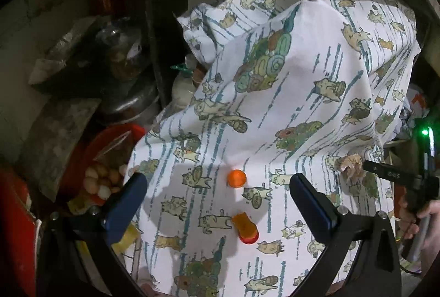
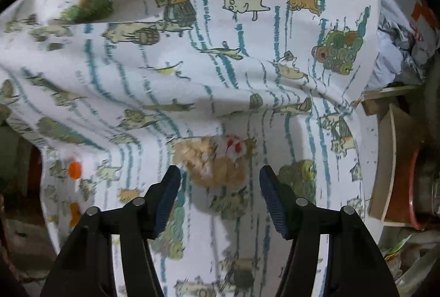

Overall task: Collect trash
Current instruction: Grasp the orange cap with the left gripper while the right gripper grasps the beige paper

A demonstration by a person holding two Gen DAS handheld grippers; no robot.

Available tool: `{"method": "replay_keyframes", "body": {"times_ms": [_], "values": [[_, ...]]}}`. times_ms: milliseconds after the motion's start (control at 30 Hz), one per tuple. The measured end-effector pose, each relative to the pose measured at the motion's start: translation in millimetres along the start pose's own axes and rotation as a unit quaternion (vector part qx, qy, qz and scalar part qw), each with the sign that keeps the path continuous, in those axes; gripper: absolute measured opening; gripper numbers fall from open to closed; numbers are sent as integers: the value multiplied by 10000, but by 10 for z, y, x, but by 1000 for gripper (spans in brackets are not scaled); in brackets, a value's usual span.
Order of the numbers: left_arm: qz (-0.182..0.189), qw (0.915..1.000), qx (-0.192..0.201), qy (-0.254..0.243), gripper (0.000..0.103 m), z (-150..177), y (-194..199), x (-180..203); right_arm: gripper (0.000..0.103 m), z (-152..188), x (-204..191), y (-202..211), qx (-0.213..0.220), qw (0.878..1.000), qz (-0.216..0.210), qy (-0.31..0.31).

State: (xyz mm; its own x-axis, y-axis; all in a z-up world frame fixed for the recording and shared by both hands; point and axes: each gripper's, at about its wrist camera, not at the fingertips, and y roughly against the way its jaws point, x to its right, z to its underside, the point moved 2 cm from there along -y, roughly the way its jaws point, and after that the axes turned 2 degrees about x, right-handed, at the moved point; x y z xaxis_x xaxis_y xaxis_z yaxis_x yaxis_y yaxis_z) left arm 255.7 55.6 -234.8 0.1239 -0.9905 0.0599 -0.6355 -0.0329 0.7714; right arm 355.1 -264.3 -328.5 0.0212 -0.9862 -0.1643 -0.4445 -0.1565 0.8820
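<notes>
Right now both tools point down at a white cloth [image 1: 302,77] w/ a cat-and-stripe print, draped in folds over whatever is under it.

Left tool [image 1: 218,203]: jaws wide apart, nothing between the pads. Nearest, btw its fingers, an orange oblong piece [image 1: 245,228] lies on the cloth; just beyond it an orange round cap [image 1: 237,178], apart from the oblong. Neither touches the tool.

Right tool [image 2: 220,196]: jaws partly apart, not pressing on anything. A crumpled tan paper wad [image 2: 217,163] w/ a white bit and red marks lies on the cloth just ahead of the fingertips, roughly centred on the gap; blur hides whether the pads touch it. In the left-wrist view the same wad sits at the cloth's right edge, near the right tool, w/ a person's hand [image 1: 419,220] on its handle.

Left of the cloth: a red bowl [image 1: 110,140] w/ small pale round items, near side. Farther left and back: dark clutter, incl. a glass jar [image 1: 123,49]. Right of the cloth: crumpled grey plastic [image 2: 398,49] and wooden boards [image 2: 390,115].
</notes>
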Motion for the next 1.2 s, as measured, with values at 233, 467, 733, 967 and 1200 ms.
{"method": "replay_keyframes", "body": {"times_ms": [233,467,733,967,1200], "values": [[-16,10000,20,-46,103,-6,6,11,79,6,148,-297,-198,9988,-16,-446],[-63,10000,-32,-47,103,16,-53,37,44,49,103,-371,-279,9971,-422,-568],[-155,9999,-65,-29,103,31,-63,7,33,196,-93,-103,-332,9975,-567,-258],[-85,9990,-414,-112,103,100,-115,10,33,637,-394,595,-613,9963,-428,428],[496,9897,-1339,86,103,302,-379,44,33,1038,-557,1114,-388,9973,-532,311]]}}
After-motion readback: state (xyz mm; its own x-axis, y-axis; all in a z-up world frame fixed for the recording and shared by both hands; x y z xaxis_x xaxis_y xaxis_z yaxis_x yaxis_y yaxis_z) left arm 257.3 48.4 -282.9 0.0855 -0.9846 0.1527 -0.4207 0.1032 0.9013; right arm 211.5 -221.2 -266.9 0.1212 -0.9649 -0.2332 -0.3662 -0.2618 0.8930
